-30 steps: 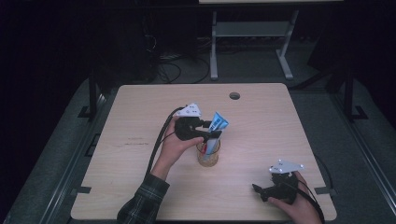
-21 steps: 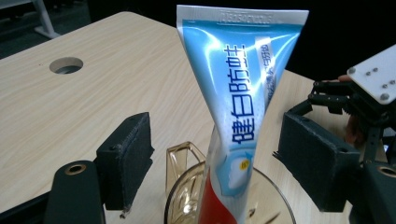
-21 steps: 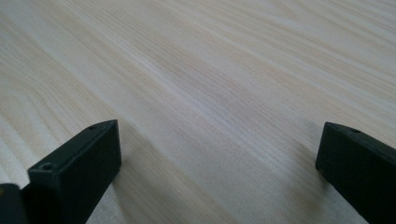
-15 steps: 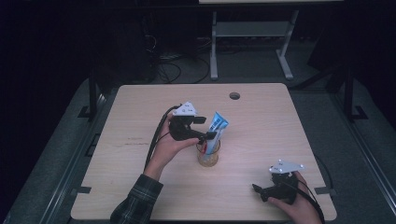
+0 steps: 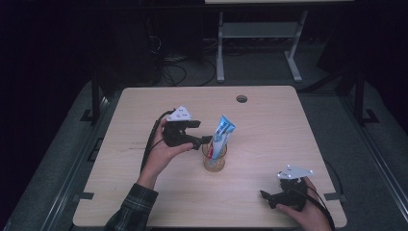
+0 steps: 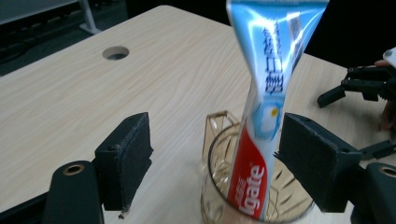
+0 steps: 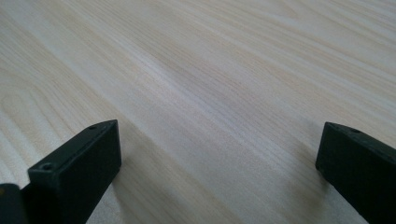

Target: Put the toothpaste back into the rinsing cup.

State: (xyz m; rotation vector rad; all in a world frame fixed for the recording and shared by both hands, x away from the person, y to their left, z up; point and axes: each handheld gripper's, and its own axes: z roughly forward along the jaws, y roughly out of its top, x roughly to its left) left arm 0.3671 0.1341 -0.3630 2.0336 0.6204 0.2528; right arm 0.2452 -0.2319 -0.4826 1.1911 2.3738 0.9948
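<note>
The toothpaste tube [image 5: 223, 132] stands tilted in an amber glass cup [image 5: 214, 159] near the middle of the counter [image 5: 269, 125], cap end down inside the cup, crimped end leaning toward 1 o'clock. In the left gripper view I see the tube [image 6: 264, 107] rising from the cup [image 6: 224, 140] between my own jaws, closer to the right one; pads aren't pressing on it, gap on both sides. So my left hand-held gripper [image 5: 204, 141] sits just at 9 o'clock of the tube, jaws apart, having just been opening w/ the tube between them, not gripped. My left hand [image 5: 161, 154] is behind it at about 8 o'clock of the cup. My right hand-held gripper [image 5: 265, 196] is well apart, at 4 o'clock of the cup near the counter's front edge, jaws apart w/ bare wood [image 7: 210, 93] beneath them.
</note>
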